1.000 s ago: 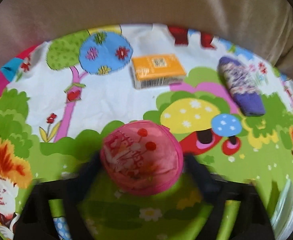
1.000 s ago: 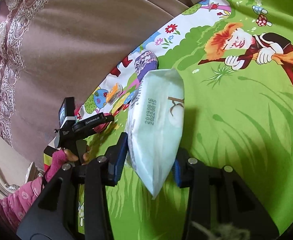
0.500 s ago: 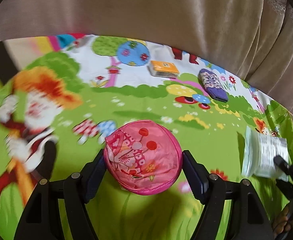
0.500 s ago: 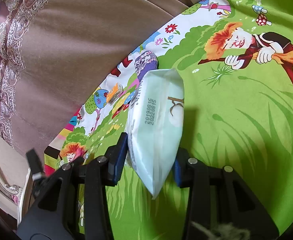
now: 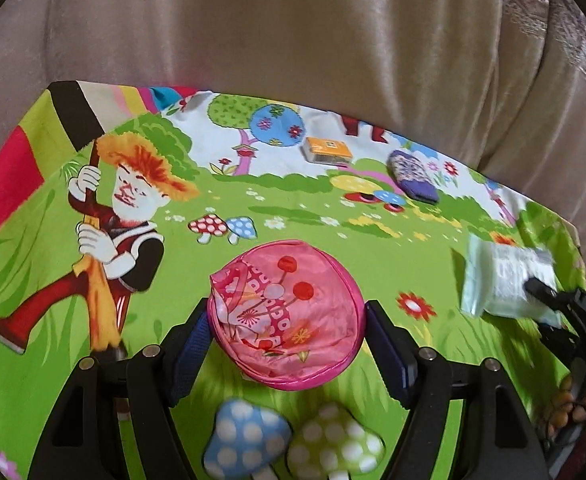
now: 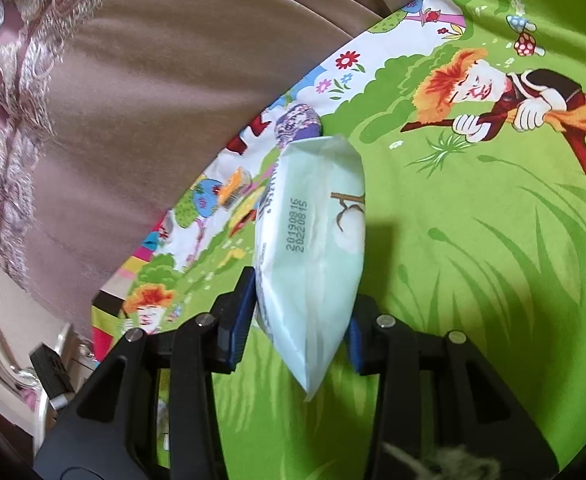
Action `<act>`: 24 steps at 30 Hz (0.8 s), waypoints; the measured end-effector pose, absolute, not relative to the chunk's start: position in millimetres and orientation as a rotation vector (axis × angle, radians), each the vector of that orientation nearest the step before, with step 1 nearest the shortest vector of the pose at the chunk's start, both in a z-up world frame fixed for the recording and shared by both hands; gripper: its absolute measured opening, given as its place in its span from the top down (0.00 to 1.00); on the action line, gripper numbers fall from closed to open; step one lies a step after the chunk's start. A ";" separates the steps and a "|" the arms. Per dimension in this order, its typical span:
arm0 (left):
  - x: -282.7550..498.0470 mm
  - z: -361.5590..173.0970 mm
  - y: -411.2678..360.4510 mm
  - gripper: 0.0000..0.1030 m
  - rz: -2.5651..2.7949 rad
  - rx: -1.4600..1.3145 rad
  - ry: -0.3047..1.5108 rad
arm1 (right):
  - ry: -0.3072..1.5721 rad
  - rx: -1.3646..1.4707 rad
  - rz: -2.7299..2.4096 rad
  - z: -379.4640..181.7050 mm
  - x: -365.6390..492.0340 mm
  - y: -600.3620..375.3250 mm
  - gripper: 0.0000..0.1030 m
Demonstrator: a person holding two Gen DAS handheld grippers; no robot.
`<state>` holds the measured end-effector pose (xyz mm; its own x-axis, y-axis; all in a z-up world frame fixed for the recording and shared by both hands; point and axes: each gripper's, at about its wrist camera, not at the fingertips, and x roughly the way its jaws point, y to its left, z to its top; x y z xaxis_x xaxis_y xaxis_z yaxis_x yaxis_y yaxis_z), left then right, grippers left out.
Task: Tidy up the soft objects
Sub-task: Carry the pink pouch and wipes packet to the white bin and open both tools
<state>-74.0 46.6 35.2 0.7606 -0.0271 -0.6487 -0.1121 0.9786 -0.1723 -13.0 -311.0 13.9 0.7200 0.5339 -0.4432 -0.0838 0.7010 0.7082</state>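
Note:
My left gripper (image 5: 287, 354) is shut on a round pink fabric pouch (image 5: 287, 314) and holds it above the cartoon-print cloth (image 5: 53, 280). My right gripper (image 6: 299, 320) is shut on a pale green wipes pack (image 6: 313, 240), held above the cloth (image 6: 493, 260); the pack also shows at the right in the left wrist view (image 5: 501, 284). An orange tissue pack (image 5: 328, 150) and a purple patterned pouch (image 5: 413, 176) lie at the far edge of the cloth, also seen in the right wrist view as the orange pack (image 6: 235, 188) and purple pouch (image 6: 297, 124).
A beige sofa back (image 5: 293, 40) rises behind the cloth. The cloth edge with coloured stripes (image 5: 17, 152) is at the left. A lace-patterned cover (image 6: 9, 100) hangs at the left of the right wrist view.
My left gripper has pulled back and up with the pink pouch, so the orange pack and purple pouch look farther away. My right gripper holds still with the wipes pack.

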 end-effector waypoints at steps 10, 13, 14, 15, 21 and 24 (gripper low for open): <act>-133.3 37.5 37.0 0.28 -0.037 -0.112 0.739 | 0.584 0.911 0.376 27.6 -76.7 -332.3 0.59; -143.3 39.1 35.0 0.28 -0.048 -0.108 0.741 | 0.612 0.851 0.387 38.8 -91.4 -328.2 0.60; -146.1 40.7 33.5 0.28 -0.052 -0.109 0.738 | 0.615 0.835 0.396 43.2 -96.8 -326.9 0.60; -148.4 43.0 31.3 0.28 -0.057 -0.108 0.732 | 0.616 0.821 0.406 47.0 -101.7 -325.6 0.60; -155.5 61.2 14.9 0.28 -0.082 -0.067 0.696 | 0.626 0.746 0.462 69.4 -125.2 -314.8 0.60; -159.4 67.6 6.3 0.28 -0.092 -0.041 0.685 | 0.622 0.727 0.483 77.8 -134.3 -311.4 0.60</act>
<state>-159.4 6.3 67.6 0.7705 -0.0984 -0.6299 0.0713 0.9951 -0.0682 -134.3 -311.4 77.8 0.7185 0.6010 -0.3501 -0.1903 0.6540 0.7322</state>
